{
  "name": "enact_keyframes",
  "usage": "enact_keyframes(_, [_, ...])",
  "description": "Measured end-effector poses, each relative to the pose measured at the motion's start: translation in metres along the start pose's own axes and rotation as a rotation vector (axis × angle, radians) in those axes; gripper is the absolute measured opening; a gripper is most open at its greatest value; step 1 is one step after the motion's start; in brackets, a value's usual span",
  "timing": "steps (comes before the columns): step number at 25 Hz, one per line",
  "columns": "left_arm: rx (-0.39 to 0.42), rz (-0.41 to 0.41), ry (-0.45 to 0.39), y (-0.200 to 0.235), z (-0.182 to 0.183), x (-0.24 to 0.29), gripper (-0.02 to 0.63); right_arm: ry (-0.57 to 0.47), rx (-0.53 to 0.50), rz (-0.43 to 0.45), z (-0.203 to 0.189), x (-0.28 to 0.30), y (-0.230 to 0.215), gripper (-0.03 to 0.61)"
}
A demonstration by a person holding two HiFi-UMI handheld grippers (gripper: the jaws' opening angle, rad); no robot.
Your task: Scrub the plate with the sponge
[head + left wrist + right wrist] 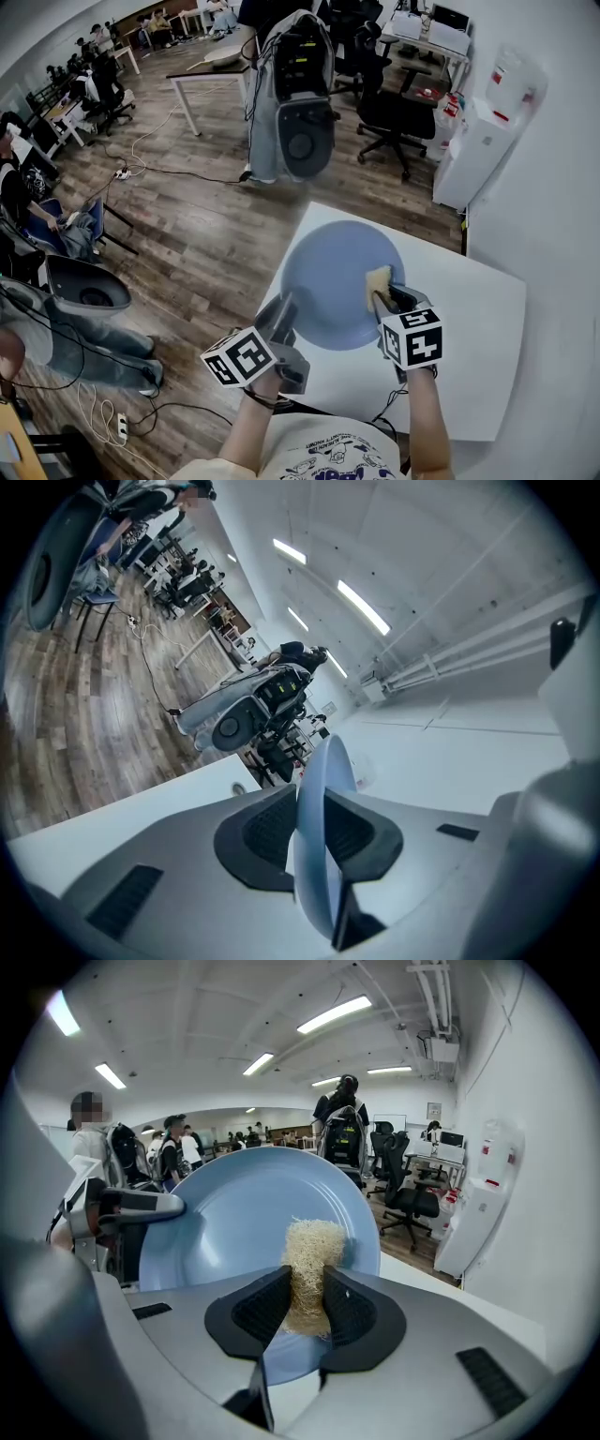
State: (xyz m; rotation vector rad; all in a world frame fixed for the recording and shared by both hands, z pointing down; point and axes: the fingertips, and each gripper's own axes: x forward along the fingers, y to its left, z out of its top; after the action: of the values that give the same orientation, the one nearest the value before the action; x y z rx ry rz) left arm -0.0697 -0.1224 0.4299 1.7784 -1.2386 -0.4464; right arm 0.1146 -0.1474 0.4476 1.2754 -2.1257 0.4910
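We gripped the pale blue plate by its near left rim in our left tool, above the white worktop. Our right tool clamped the beige fibrous sponge, which pressed against the plate's right inner face.

A round blue plate is by the left edge of a white table, near its far corner. The left gripper clamps the plate's near-left rim. The right gripper pinches a tan sponge against the plate's right side. Beyond the table are a wooden floor, a black office chair, a white water dispenser and seated people at the left.
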Motion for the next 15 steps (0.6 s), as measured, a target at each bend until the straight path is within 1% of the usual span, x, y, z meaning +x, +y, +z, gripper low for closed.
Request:
enact_keyframes(5, [-0.007, 0.004, -0.015, 0.005, 0.003, -0.007, 0.063, 0.013, -0.007, 0.011, -0.009, 0.000, 0.012, 0.104])
enact_keyframes(15, [-0.012, 0.013, -0.032, 0.006, 0.011, -0.004, 0.066, 0.044, -0.046, 0.048, -0.020, 0.004, 0.032, 0.104])
